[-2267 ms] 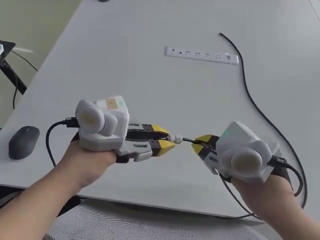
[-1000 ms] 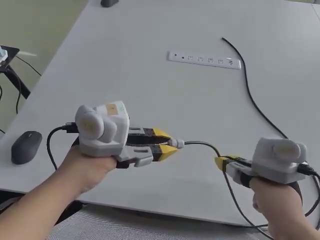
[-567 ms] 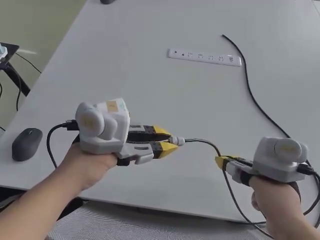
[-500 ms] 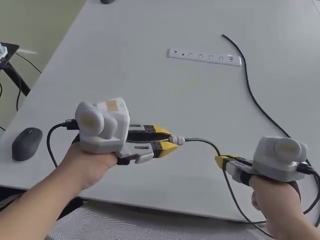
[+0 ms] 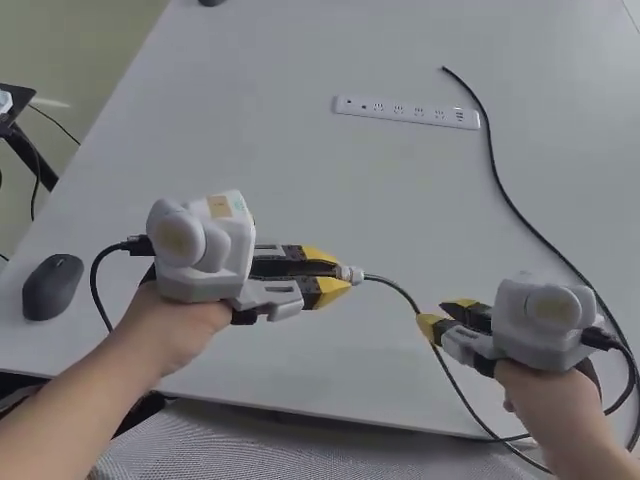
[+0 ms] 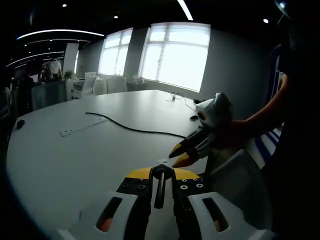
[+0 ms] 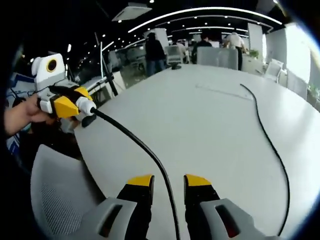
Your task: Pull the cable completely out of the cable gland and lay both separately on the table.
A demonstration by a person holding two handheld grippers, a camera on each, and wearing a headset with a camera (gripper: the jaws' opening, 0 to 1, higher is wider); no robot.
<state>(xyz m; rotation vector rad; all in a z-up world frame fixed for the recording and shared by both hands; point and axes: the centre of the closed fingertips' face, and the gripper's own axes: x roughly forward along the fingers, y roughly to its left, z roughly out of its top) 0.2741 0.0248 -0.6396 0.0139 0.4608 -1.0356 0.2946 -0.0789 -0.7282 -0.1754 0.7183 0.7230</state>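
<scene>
Pinching the gland (image 7: 86, 107) in the left claw (image 5: 338, 275) as an anchor above the near counter (image 5: 300, 160) edge, letting the cable (image 5: 400, 293) run right, loose inside the spread right claw (image 5: 438, 316), probably to regrip for pulling.

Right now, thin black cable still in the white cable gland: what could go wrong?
The right gripper stands open around the thin black cable, so a pull may slip unless it clamps squarely first.
The left gripper pinches the small white cable gland at its jaw tips; a hard tug could twist it free.
</scene>
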